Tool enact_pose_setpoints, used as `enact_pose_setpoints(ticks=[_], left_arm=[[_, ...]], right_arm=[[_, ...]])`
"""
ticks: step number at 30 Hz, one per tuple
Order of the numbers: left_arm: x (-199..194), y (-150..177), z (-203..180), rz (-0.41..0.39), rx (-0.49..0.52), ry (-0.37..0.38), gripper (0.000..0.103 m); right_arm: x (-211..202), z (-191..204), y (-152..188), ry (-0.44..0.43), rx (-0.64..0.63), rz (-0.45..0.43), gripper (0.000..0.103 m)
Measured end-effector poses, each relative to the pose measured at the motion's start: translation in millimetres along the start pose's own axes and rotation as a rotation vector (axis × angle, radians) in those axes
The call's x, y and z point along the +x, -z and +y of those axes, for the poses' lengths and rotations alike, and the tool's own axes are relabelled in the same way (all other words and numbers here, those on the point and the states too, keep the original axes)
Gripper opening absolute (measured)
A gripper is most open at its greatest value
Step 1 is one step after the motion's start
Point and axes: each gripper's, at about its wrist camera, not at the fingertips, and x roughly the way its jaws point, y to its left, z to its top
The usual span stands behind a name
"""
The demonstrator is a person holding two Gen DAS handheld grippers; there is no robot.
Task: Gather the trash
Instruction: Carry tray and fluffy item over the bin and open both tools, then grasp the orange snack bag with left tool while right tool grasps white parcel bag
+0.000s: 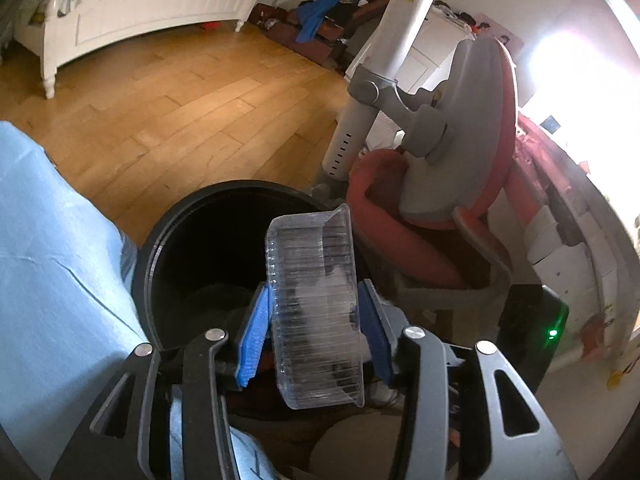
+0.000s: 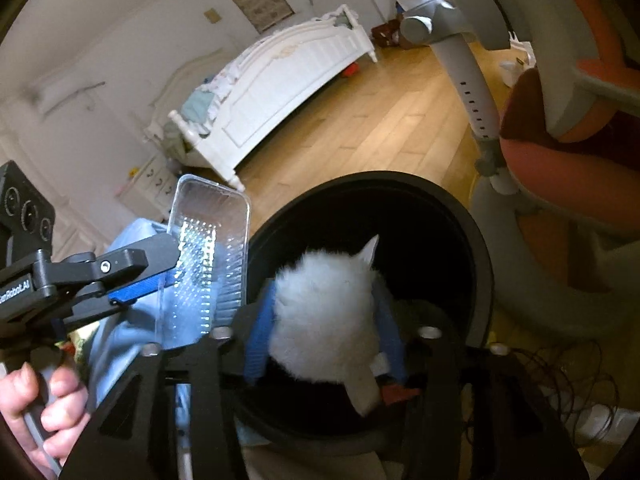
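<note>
A black round bin (image 1: 160,248) (image 2: 460,216) stands on the wood floor below both grippers. My left gripper (image 1: 313,286) holds its blue pads (image 1: 256,332) on either side of a clear ribbed plastic tray (image 1: 316,320) (image 2: 212,240) at the bin's edge; slim gaps show beside the tray, so the jaws look open. My right gripper (image 2: 326,286) is over the bin's mouth. A blurred white crumpled tissue (image 2: 324,320) sits between its blue pads (image 2: 260,332), which stand apart from it.
A red and grey chair (image 1: 472,120) (image 2: 560,80) stands close behind the bin. Light blue cloth (image 1: 48,260) lies left of it. A white bed (image 1: 140,12) is across the wood floor (image 1: 180,112). A black box with a green light (image 1: 536,328) sits right. A hand (image 2: 40,400) grips the left tool.
</note>
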Motion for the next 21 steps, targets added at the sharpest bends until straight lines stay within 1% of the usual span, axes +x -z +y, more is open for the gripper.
enact_pose_setpoints(ticks=[1,2,3,9,12,13,15,18,21], left_arm=[[-2,0,-2,-0.009,0.011,-0.011,0.064],[-6,0,-3,-0.023,0.019,-0.024,0.076],[-11,1,-4,-0.040,0.026,-0.030,0.078],[-38,7,-8,-0.078,0.043,-0.019,0.078],[-64,15,-7,-0.118,0.047,-0.014,0.078],[-77,19,-5,-0.135,0.045,-0.015,0.078],[-102,26,2,-0.172,0.039,-0.021,0.078],[-136,36,17,-0.224,0.015,-0.042,0.078],[-182,48,48,-0.288,-0.032,-0.103,0.078]], right_arm=[[-1,1,-1,0.005,-0.001,-0.006,0.065],[-3,2,-1,0.010,-0.006,-0.012,0.066],[-5,3,-2,0.013,-0.010,-0.014,0.066],[-17,16,-5,0.011,-0.034,-0.026,0.066],[-22,33,-4,-0.004,-0.068,-0.029,0.066],[-24,39,-4,-0.010,-0.077,-0.029,0.067],[-27,58,-3,-0.032,-0.111,-0.028,0.070],[-28,93,-2,-0.069,-0.175,-0.015,0.070],[-24,141,0,-0.134,-0.269,0.019,0.070]])
